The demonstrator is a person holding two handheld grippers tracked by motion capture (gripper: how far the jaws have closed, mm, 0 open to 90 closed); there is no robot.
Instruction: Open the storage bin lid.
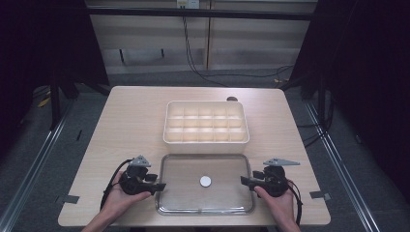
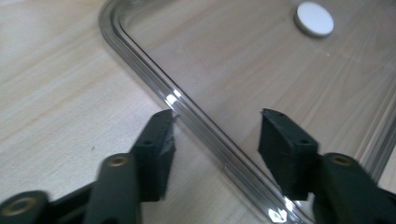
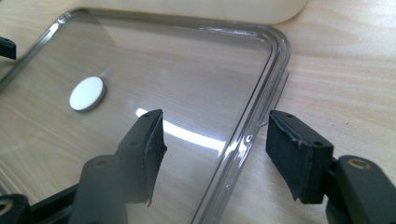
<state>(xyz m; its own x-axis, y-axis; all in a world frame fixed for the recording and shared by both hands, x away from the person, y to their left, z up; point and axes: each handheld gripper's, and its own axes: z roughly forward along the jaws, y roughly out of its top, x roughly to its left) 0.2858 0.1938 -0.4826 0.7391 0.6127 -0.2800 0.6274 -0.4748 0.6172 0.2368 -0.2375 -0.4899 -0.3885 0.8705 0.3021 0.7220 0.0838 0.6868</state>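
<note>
A clear lid (image 1: 205,182) is seen lying flat on the tabletop (image 1: 130,121), near the edge where the person sits. A small white round knob (image 1: 205,181) sits in the middle of the lid. Just past the lid, at 12 o'clock from it, a cream box (image 1: 206,123) with many small compartments is found.

The left gripper (image 1: 158,186) is held at the lid's 9 o'clock edge. Its fingers (image 2: 159,149) are kept apart, one on each side of the rim, and the rim is not pressed.

The right gripper (image 1: 245,181) is held at the lid's 3 o'clock edge. Its fingers (image 3: 294,154) are also kept apart around the rim, with gaps seen on both sides.
</note>
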